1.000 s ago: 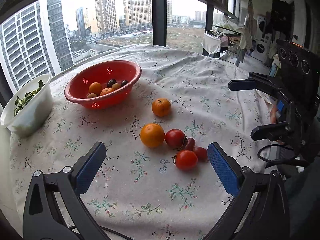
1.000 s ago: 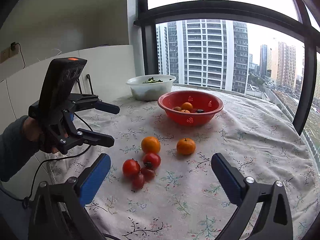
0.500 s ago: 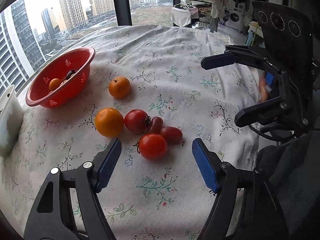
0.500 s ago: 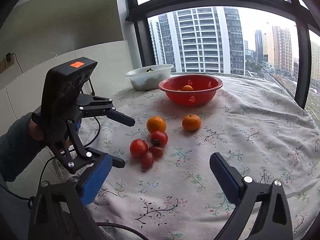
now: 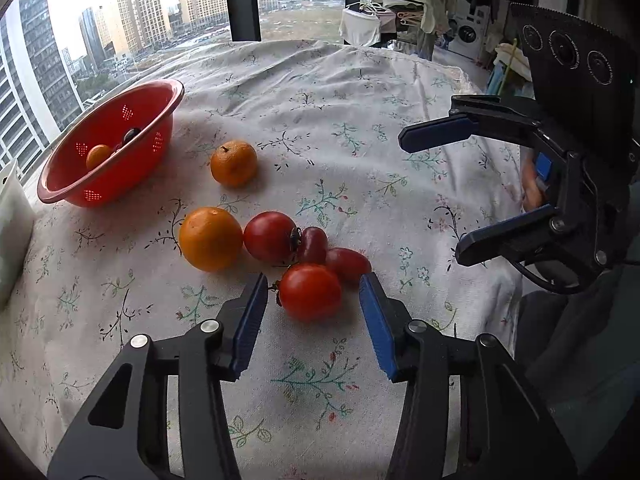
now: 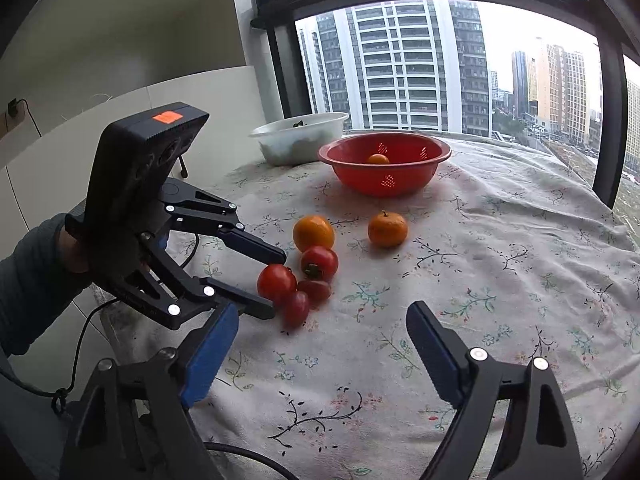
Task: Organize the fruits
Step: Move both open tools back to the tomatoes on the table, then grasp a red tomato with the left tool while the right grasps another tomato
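Where towers fill the window (image 6: 420, 68), floral tablecloth (image 5: 360, 92), laundry beyond.

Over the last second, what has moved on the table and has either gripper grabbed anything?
The left gripper has moved down and in on the fruit cluster; its narrowed but open jaws now flank the nearest tomato without gripping it. The right gripper stays open above the cloth, holding nothing. The fruits, the red colander and the white bowl have not shifted.
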The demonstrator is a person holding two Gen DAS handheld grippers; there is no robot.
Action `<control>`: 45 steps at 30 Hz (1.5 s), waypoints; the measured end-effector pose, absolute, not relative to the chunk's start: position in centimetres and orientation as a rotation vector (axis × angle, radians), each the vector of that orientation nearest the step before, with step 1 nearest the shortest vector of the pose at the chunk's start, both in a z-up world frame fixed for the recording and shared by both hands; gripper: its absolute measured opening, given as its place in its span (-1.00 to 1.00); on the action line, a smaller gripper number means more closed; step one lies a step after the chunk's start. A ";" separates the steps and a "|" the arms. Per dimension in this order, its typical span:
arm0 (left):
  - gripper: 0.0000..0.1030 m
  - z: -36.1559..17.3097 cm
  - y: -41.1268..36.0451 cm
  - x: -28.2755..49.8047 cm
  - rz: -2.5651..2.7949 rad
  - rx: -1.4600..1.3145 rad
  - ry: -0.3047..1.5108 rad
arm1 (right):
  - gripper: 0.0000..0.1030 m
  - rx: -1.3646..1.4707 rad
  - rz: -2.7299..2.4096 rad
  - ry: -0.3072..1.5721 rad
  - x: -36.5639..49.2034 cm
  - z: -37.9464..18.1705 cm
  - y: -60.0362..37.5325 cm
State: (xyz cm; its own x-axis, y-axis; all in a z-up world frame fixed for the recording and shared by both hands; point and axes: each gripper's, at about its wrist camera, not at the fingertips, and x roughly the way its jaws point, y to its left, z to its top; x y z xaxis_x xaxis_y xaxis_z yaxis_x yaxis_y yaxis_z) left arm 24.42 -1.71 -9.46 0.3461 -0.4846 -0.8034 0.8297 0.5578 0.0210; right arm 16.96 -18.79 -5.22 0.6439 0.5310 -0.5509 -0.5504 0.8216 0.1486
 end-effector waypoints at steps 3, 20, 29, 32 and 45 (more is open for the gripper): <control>-0.11 -9.6 -1.8 24.5 -0.898 0.474 0.849 | 0.66 -0.045 0.617 0.623 16.9 -5.4 -18.5; -0.31 -10.1 -1.8 24.5 -0.906 0.470 0.854 | 0.59 -0.056 0.625 0.661 17.1 -6.2 -17.5; -0.34 -9.8 -1.2 24.0 -0.899 0.457 0.843 | 0.53 -0.065 0.624 0.673 17.3 -6.4 -17.1; -0.36 -9.4 -0.3 23.8 -0.888 0.436 0.834 | 0.51 -0.083 0.623 0.680 17.4 -6.3 -16.6; -0.35 -10.5 -0.6 23.6 -0.883 0.482 0.862 | 0.44 -0.134 0.621 0.723 17.8 -6.6 -14.8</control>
